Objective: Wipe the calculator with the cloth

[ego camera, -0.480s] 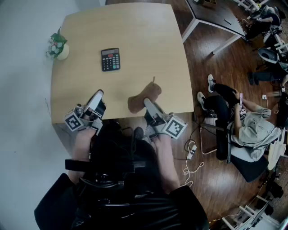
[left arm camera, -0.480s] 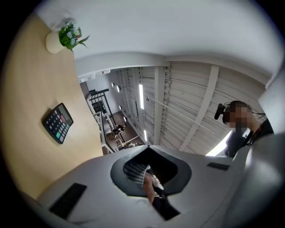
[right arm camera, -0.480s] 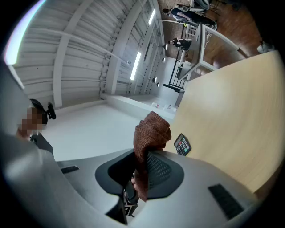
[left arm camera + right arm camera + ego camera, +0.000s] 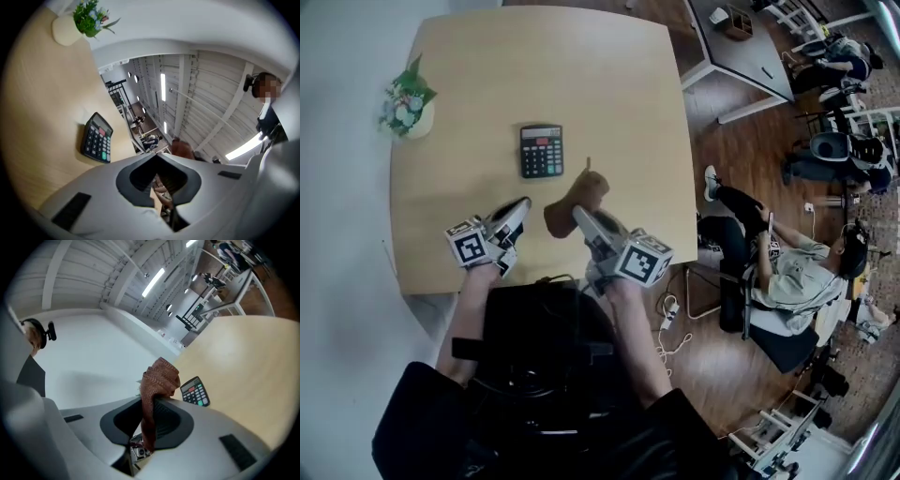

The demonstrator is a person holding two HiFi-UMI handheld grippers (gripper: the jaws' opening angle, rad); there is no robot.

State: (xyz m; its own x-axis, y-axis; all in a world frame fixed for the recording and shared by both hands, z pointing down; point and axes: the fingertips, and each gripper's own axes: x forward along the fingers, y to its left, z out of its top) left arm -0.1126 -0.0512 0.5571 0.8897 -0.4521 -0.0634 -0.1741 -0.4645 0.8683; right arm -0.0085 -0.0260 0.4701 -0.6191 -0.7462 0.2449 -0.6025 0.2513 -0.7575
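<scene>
Closest to us, our left gripper point(image 4: 521, 204) is over the near part of the table point(image 4: 619, 84), its jaws pressed together with nothing between them. Just to its right, our right gripper point(image 4: 579, 216) is clamped on the brown cloth point(image 4: 578, 199), which bunches out past the jaw tips above the tabletop. A little farther out, the black calculator point(image 4: 542, 151) lies flat on the wood, just beside the cloth's far end but apart from it. Beyond it, at the table's left edge, stands a small potted plant point(image 4: 406, 105). Off to our right, a person point(image 4: 783, 277) sits on a chair.
</scene>
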